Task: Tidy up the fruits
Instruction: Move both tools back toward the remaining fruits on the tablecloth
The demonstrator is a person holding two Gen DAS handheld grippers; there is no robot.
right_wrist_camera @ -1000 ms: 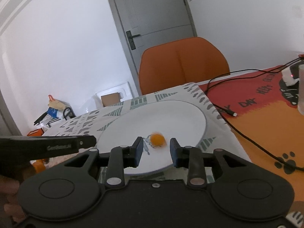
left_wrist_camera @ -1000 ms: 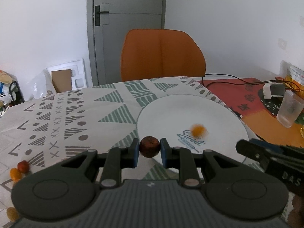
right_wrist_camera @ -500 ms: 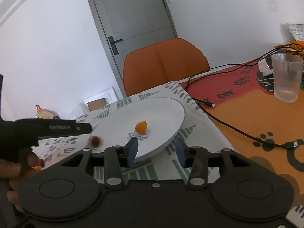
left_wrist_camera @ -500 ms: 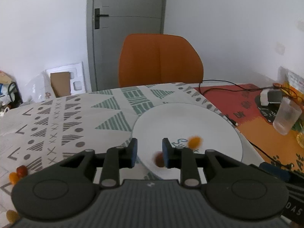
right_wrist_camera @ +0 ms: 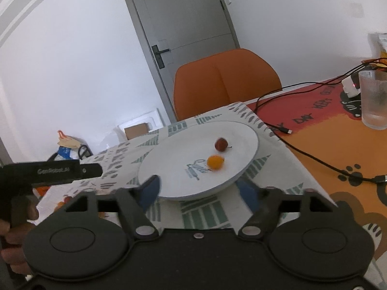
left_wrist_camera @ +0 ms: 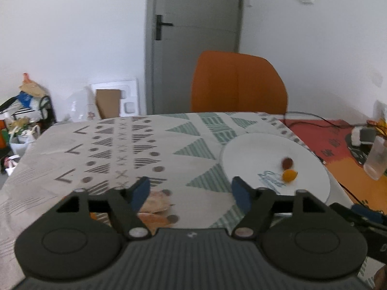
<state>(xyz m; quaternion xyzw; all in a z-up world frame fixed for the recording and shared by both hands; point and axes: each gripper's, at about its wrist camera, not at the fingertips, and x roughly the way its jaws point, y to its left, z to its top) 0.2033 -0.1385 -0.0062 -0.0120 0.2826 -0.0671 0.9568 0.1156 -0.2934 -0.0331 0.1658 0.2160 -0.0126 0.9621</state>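
Both claws are empty. The left gripper [left_wrist_camera: 191, 192] has its jaws wide apart above the patterned cloth [left_wrist_camera: 135, 145], left of the plate [left_wrist_camera: 254, 149]. The right gripper [right_wrist_camera: 197, 192] likewise stands with jaws spread, at the plate's near rim.

Two fruits lie on the plate: a red fruit [right_wrist_camera: 221, 144] and, just nearer, an orange fruit [right_wrist_camera: 215, 162], close together right of centre. More fruit appears to remain on the cloth at the near left [right_wrist_camera: 65, 199], blurred and partly hidden behind the left tool; count and kind cannot be told.

Risks, as judged:
- The fruits are small and round, and the plate is shallow. A knock to the rim from the right gripper, which sits very near it, could roll them off.
- A further fruit released from height could bounce or strike the two already placed.
- The remaining fruit is small; a poorly centred pinch could squirt it across the cloth.

Surroundings: a black cable [right_wrist_camera: 312, 154] runs over the orange mat right of the plate, and a glass [right_wrist_camera: 373, 99] stands far right. An orange chair [right_wrist_camera: 227, 82] sits beyond the table. Nothing blocks the plate itself.
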